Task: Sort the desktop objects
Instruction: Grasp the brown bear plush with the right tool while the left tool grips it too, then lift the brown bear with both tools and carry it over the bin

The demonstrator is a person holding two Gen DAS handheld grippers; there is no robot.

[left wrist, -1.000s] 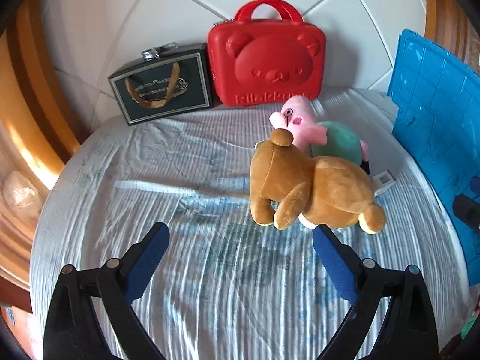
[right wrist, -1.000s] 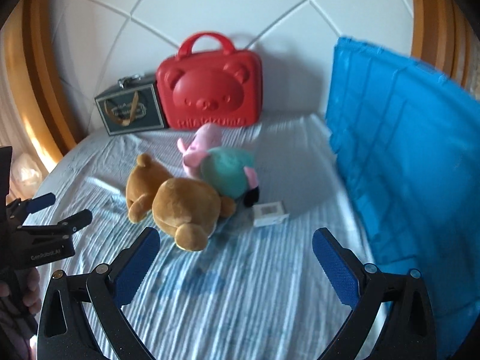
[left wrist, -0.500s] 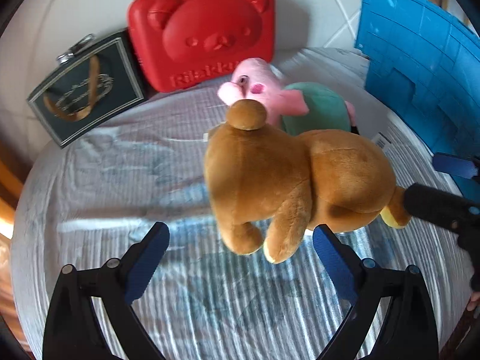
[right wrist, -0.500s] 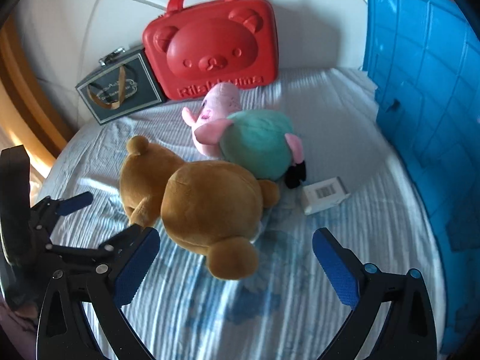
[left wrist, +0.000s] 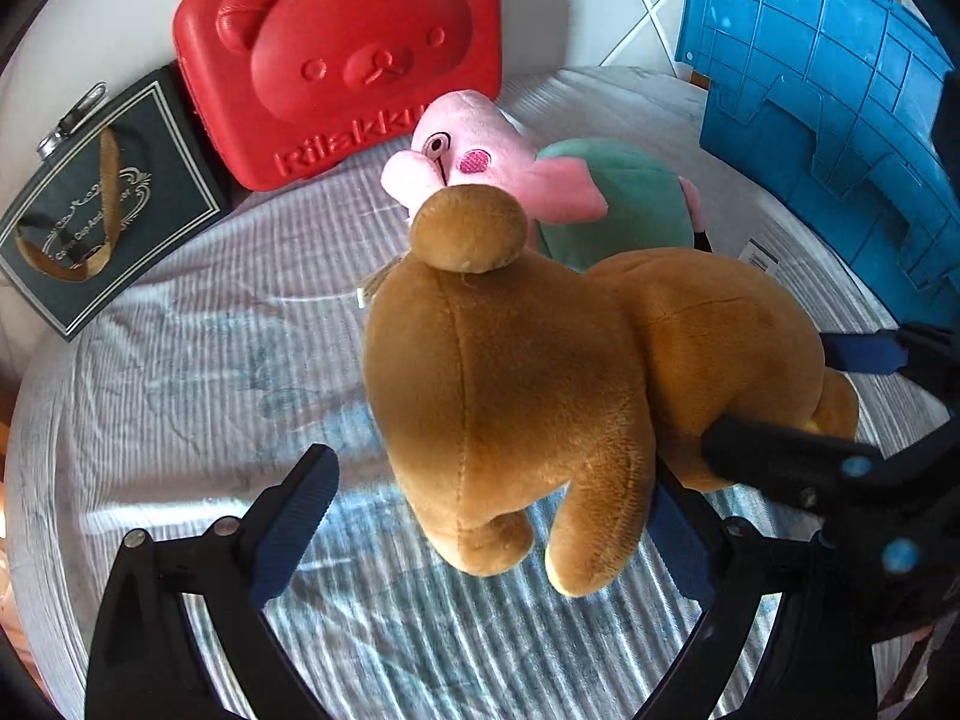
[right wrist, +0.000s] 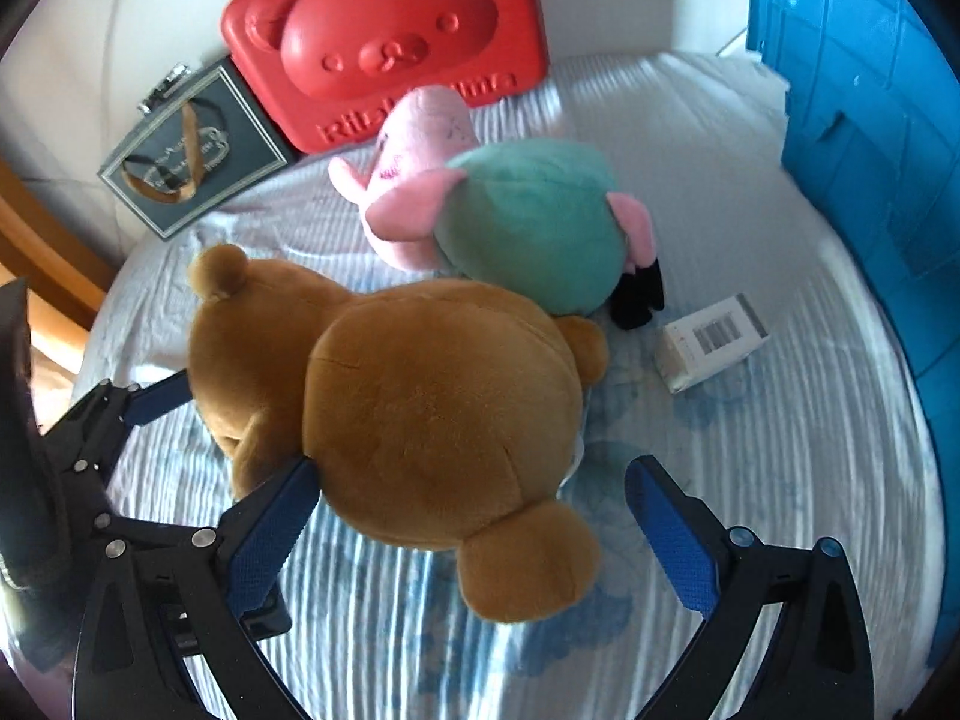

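Step in hand: grasping the brown plush bear (left wrist: pixel 540 372), my judgement from both tongs flanking it.
Bear's place: lying on the white-and-blue striped cloth (left wrist: pixel 198 372) of the bench, touching the pink plush pig in a green dress (right wrist: pixel 510 222) behind it.
Left tongs (left wrist: pixel 486 522): spread wide, around the bear's head end; not closed on it.
Right tongs (right wrist: pixel 468 522): spread wide, around its rump; one pad just beside the fur.
Good grip: close on the thick body, not an ear or foot; soft plush will squash, so squeeze deep.
Risk: dragging the pig or the small white barcoded box (right wrist: pixel 711 342).
Likely goal: blue plastic crate (right wrist: pixel 870 138) at right.
Backdrop: red bear-faced case (left wrist: pixel 342 54); dark green gift box (left wrist: pixel 102 210).
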